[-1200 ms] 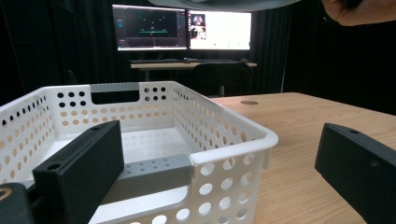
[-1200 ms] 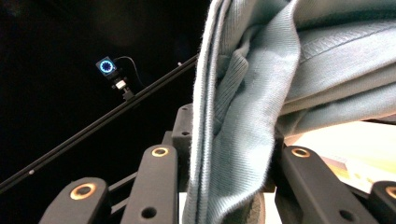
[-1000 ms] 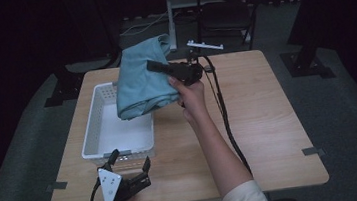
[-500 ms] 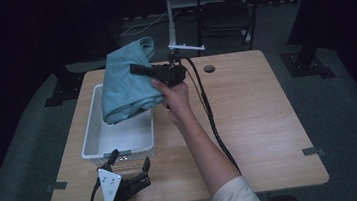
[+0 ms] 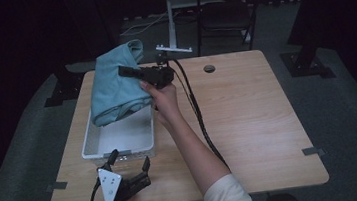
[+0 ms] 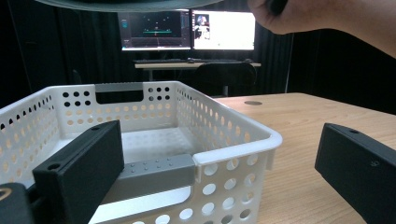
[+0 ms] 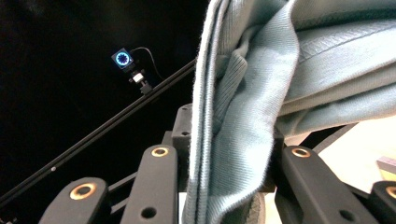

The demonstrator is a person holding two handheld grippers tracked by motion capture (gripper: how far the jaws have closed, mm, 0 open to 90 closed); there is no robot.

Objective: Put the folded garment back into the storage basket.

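Note:
A light blue cloth (image 5: pixel 115 87) hangs bunched in the air over the far end of the white perforated basket (image 5: pixel 90 145). My right gripper (image 5: pixel 123 70) is shut on it and points left above the table. In the right gripper view the cloth (image 7: pixel 243 116) is pinched between the jaws of the right gripper (image 7: pixel 224 158) and drapes over them. My left gripper (image 5: pixel 130 159) rests on the table at the front edge, just before the basket's near wall, and is open. In the left gripper view the left gripper (image 6: pixel 222 140) straddles the near right corner of the basket (image 6: pixel 233 144), and nothing is gripped.
The wooden table (image 5: pixel 259 122) stretches to the right of the basket, with a round cable hole (image 5: pixel 209 68) near its far edge. The right gripper's black cable (image 5: pixel 198 113) runs along the forearm. A stand and a chair (image 5: pixel 223 20) are behind the table.
The right gripper has carried the cloth to the left, from the table's far middle to above the basket. The left gripper has stayed where it was.

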